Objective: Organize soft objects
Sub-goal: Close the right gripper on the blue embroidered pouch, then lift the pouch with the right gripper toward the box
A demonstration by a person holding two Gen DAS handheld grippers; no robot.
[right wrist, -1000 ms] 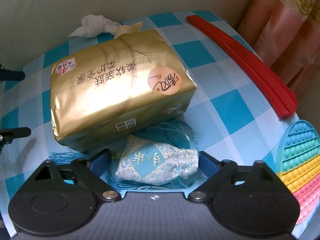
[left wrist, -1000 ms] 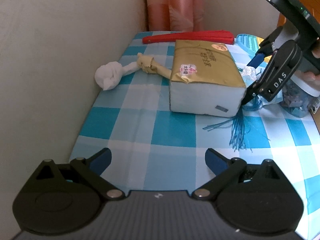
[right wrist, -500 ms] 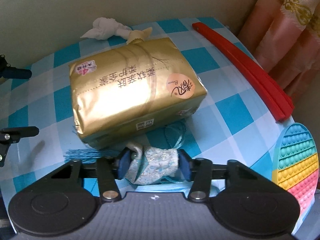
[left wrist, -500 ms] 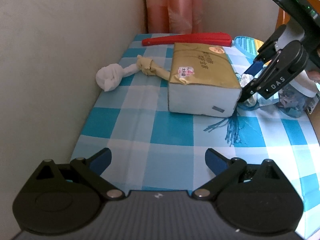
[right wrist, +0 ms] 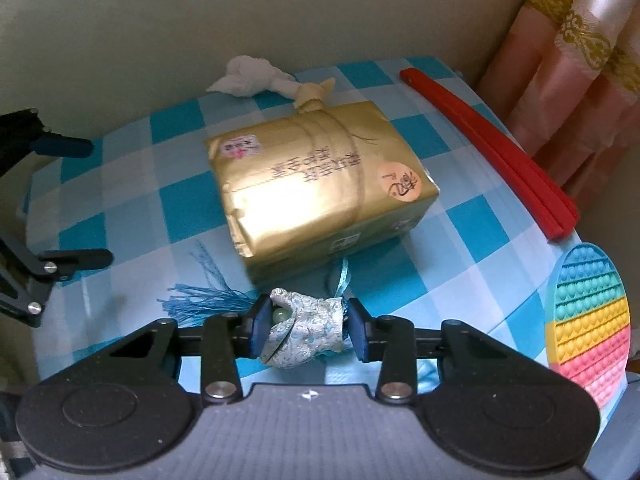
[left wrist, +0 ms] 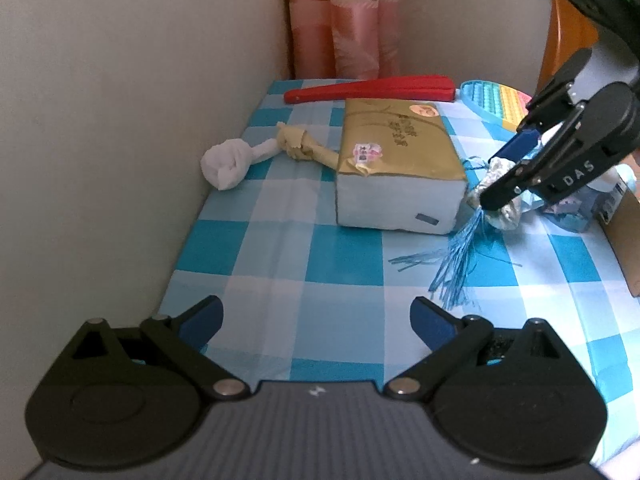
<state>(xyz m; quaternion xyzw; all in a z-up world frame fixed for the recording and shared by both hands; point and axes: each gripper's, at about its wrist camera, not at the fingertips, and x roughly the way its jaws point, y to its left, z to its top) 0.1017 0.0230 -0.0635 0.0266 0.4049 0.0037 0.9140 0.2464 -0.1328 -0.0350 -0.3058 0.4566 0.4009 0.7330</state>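
My right gripper is shut on a small silver-blue brocade sachet and holds it just above the checked tablecloth; its blue tassel trails to the left. In the left wrist view the sachet hangs in the right gripper beside the gold tissue pack, tassel drooping onto the cloth. The gold tissue pack lies mid-table. A knotted white and cream cloth lies by the left wall. My left gripper is open and empty over the near table edge.
A red folded fan lies at the back. A rainbow pop-bubble mat lies at the right. A clear jar stands behind the right gripper. Walls close the left and back; pink curtains hang in the corner.
My right gripper closed on the sachet and lifted it off the cloth, pulling back from the tissue pack; the tassel trails after it. My left gripper stayed open and drew back slightly.
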